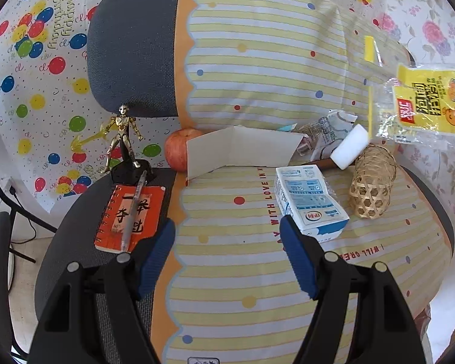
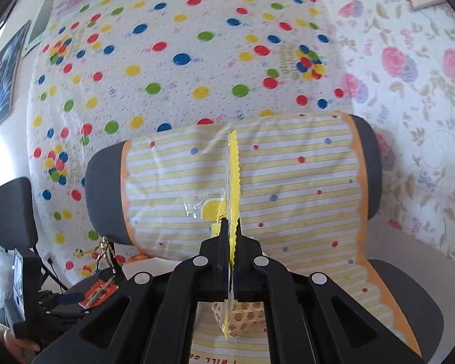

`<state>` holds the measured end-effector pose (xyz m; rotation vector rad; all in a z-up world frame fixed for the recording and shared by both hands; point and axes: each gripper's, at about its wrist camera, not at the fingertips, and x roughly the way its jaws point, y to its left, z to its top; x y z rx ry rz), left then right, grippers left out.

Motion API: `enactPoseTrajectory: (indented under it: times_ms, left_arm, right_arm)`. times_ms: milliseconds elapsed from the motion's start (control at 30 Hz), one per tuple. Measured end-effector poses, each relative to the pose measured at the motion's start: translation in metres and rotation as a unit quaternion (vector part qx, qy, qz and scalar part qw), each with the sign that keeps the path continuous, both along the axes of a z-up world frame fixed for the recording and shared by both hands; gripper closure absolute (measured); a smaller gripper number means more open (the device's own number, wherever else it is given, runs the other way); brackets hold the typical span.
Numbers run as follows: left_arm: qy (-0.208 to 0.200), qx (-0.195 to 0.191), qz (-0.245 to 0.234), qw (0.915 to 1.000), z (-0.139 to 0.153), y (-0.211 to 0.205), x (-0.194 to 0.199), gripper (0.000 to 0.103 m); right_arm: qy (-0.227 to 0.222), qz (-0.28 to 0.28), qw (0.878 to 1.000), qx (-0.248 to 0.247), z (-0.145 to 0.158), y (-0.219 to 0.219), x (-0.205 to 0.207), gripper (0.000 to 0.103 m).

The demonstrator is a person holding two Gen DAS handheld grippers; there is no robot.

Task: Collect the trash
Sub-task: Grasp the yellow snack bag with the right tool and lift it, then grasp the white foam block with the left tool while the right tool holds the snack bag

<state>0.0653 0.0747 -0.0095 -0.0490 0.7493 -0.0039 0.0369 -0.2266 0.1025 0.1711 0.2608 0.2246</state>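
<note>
My right gripper (image 2: 231, 227) is shut on a yellow snack wrapper (image 2: 233, 182), held edge-on and lifted above the chair seat. The same yellow wrapper (image 1: 424, 103) hangs in the air at the right of the left wrist view. My left gripper (image 1: 227, 230) stands open over the striped seat cloth (image 1: 227, 273) with nothing between its blue pads. A crushed blue-and-white milk carton (image 1: 311, 201) lies just beyond its right finger. Crumpled paper scraps (image 1: 324, 133) and a folded white card (image 1: 242, 148) lie further back.
On the chair seat are an apple (image 1: 179, 148), a gold figurine (image 1: 123, 133), an orange notebook (image 1: 130, 212) with a pen, a woven bamboo basket (image 1: 371, 182) and a white foam block (image 1: 350, 147). The chair back (image 2: 242, 182) rises behind. A second chair (image 2: 12, 212) stands left.
</note>
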Motion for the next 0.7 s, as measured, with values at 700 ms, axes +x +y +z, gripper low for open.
enactPoseTrajectory:
  times_ms: [700]
  left_arm:
    - [-0.014,-0.004,-0.106,0.9943,0.006,-0.066,0.050,0.043]
  right_arm:
    - [-0.023,-0.048,0.998,-0.027,-0.019,-0.016,-0.018,0.101]
